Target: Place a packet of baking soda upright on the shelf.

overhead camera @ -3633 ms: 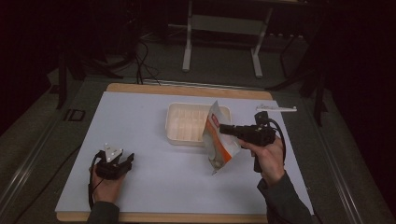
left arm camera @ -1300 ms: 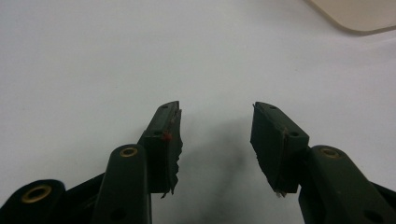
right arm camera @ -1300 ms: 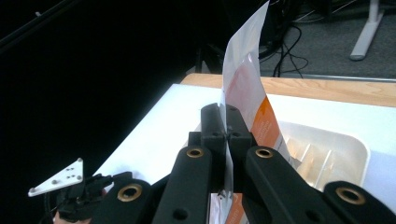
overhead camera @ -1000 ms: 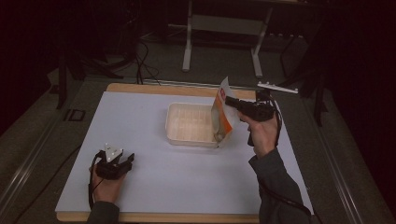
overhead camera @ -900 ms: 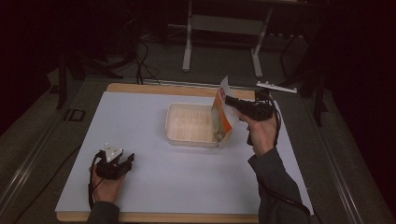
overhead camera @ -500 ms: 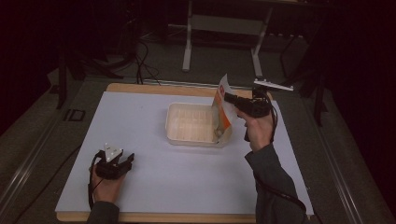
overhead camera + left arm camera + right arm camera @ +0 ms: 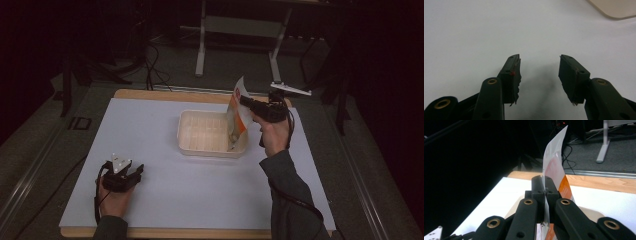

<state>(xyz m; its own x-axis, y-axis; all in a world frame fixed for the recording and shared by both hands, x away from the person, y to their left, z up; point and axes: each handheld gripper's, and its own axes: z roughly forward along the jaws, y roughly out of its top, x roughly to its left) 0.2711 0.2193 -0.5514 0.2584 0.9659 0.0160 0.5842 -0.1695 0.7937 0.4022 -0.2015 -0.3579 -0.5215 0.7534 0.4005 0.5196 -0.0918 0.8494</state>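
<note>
We have an orange-and-white pouch (image 7: pixel 237 116) pinched by its upper edge in the right gripper (image 7: pixel 246 101), whose jaws are pressed tight together on the thin film; in the right gripper view the pouch (image 7: pixel 554 167) rises as a bent sheet straight out from between the black jaws. It hangs over the right end of a shallow cream plastic tray (image 7: pixel 187 131), lower end dipping inside near the tray's right wall, so we judge we are lowering it in or tipping it there. The tray sits near the middle of the white table sheet (image 7: pixel 165 200), with the wooden table edge (image 7: pixel 150 94) beyond it.

The left gripper (image 7: pixel 131 172) rests on the sheet well apart from the tray, near the front left, its jaws standing apart with nothing between them; its own view shows only bare sheet and a corner of the tray (image 7: pixel 614 8).

What worries us: the grip is on a slim strip of slick film, so the pouch could slip or swing. With no hand steadying the light tray, a dragging pouch could shove it sideways, or the pouch could catch the wall and flop outside.
</note>
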